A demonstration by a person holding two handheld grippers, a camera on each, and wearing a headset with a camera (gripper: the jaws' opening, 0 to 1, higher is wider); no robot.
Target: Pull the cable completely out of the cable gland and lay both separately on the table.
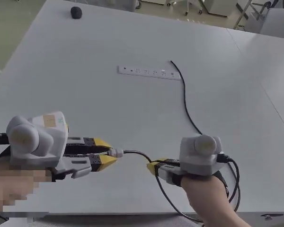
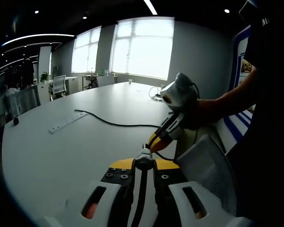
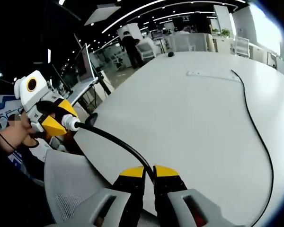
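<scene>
A white cable gland (image 1: 116, 152) sits between the yellow tips of my left gripper (image 1: 110, 154), which is shut on it above the table's near edge. A black cable (image 1: 135, 152) leaves the gland and curves right into my right gripper (image 1: 153, 166), shut on the cable a short way off. Beyond that the cable loops down past the table edge. In the left gripper view the gland (image 2: 143, 156) stands at my left gripper (image 2: 143, 165), with the right gripper (image 2: 157, 138) just ahead. In the right gripper view the cable (image 3: 118, 142) runs from my right gripper (image 3: 149, 171) to the gland (image 3: 72, 124).
A white power strip (image 1: 149, 72) lies mid-table, and its black cord (image 1: 185, 101) trails toward the right hand. A small dark object (image 1: 76, 12) sits at the far end. A grey mesh chair (image 3: 66, 182) stands below the near edge of the white table (image 1: 61, 94).
</scene>
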